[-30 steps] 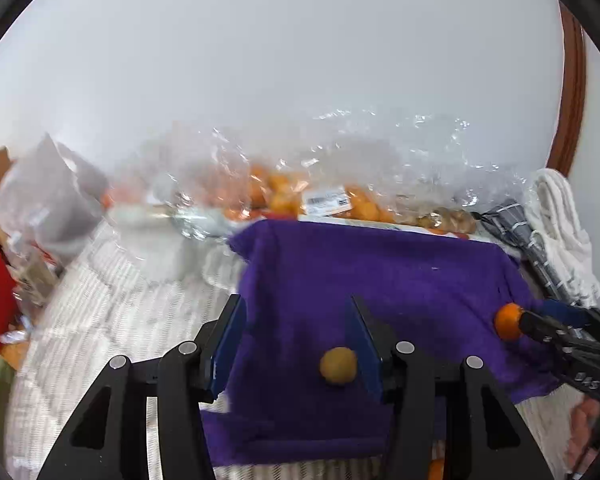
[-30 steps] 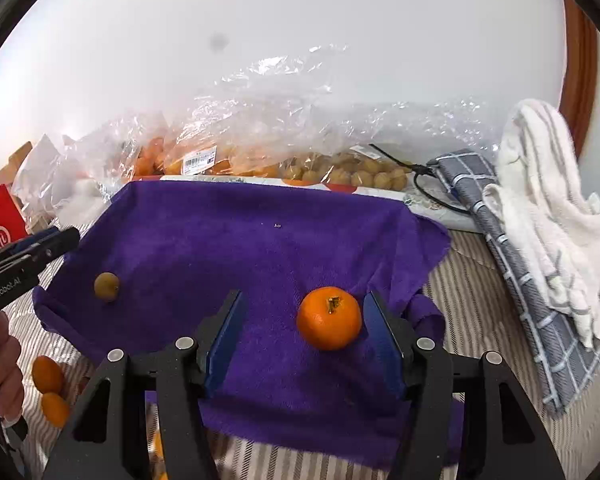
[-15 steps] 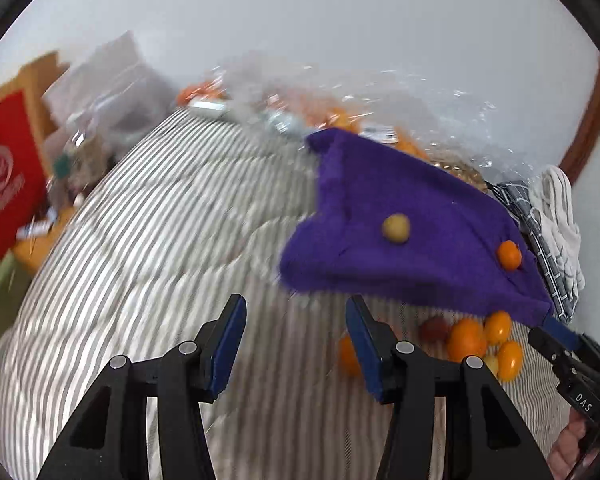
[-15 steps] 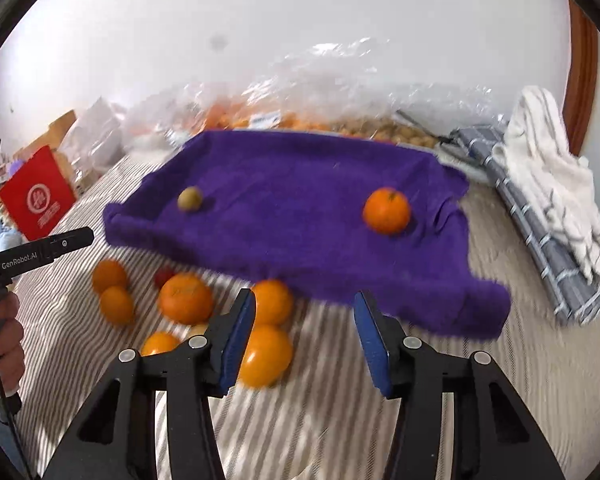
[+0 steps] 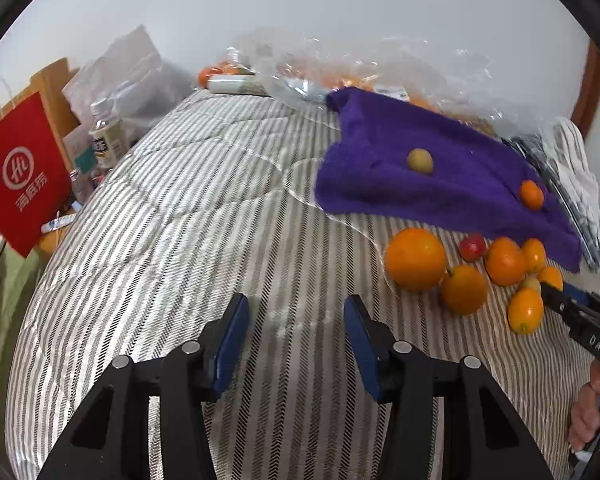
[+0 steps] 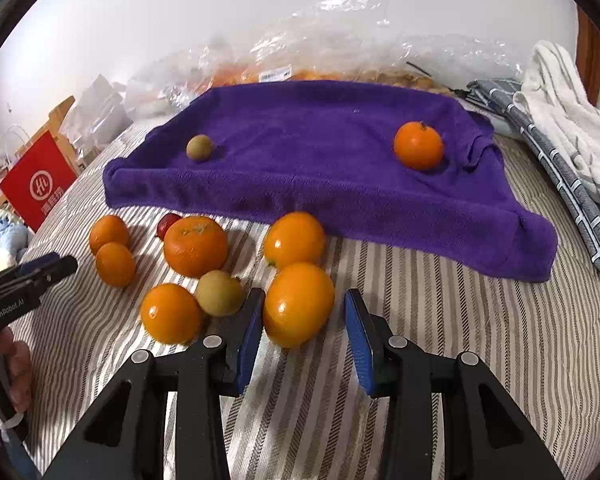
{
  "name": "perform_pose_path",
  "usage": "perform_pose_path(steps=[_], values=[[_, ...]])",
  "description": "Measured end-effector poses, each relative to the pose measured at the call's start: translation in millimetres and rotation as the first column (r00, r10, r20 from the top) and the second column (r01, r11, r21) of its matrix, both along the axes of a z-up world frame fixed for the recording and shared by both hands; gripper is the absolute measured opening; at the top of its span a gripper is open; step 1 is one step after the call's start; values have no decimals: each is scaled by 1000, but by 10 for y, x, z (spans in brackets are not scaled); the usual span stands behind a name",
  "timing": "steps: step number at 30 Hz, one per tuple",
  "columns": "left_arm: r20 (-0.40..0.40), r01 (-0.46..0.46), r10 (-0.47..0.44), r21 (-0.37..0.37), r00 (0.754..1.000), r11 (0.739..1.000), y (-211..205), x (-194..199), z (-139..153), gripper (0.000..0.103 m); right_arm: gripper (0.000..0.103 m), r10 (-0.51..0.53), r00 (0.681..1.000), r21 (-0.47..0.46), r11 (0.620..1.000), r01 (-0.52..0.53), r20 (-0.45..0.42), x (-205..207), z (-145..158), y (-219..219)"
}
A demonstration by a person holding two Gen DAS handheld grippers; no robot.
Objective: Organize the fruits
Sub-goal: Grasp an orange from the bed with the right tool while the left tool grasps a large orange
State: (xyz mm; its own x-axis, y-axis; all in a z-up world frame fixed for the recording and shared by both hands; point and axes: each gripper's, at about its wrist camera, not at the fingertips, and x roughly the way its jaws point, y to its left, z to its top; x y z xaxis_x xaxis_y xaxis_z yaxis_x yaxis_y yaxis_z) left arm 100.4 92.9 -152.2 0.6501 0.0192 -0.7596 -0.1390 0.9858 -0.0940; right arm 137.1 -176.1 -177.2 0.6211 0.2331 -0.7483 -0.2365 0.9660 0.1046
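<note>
A purple towel (image 6: 320,160) lies on the striped bed with a tangerine (image 6: 418,146) and a small yellow-green fruit (image 6: 199,147) on it. In front of it lie several loose fruits, among them a large orange (image 6: 196,246) and a small red fruit (image 6: 166,224). My right gripper (image 6: 303,298) is closing around a smooth orange fruit (image 6: 299,304); the left pad is at its side and a gap shows at the right pad. My left gripper (image 5: 296,320) stands open over bare bedding, left of the fruit pile (image 5: 464,288), with nothing between its fingers.
Clear plastic bags of fruit (image 6: 340,60) line the wall behind the towel. Folded checked and white cloths (image 6: 560,128) lie at the right. A red paper bag (image 5: 20,176) and a bottle (image 5: 106,136) stand beside the bed on the left.
Both grippers drew back from the towel, leaving the tangerine and the small fruit there. The right one came down around a loose orange fruit and narrowed; the left swung over bare bedding.
</note>
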Motion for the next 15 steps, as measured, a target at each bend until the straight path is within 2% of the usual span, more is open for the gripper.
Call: perform_pose_path(steps=[5, 7, 15], values=[[2, 2, -2, -15, 1000, 1000, 21, -3, -6, 46, 40, -9, 1000, 24, 1000, 9, 0, 55, -9, -18], [6, 2, -2, -28, 1000, 1000, 35, -9, -5, 46, 34, -11, 1000, 27, 1000, 12, -10, 81, -7, -20], [11, 26, -26, -53, 1000, 998, 71, -14, -4, 46, 34, -24, 1000, -41, 999, 24, 8, -27, 5, -87]])
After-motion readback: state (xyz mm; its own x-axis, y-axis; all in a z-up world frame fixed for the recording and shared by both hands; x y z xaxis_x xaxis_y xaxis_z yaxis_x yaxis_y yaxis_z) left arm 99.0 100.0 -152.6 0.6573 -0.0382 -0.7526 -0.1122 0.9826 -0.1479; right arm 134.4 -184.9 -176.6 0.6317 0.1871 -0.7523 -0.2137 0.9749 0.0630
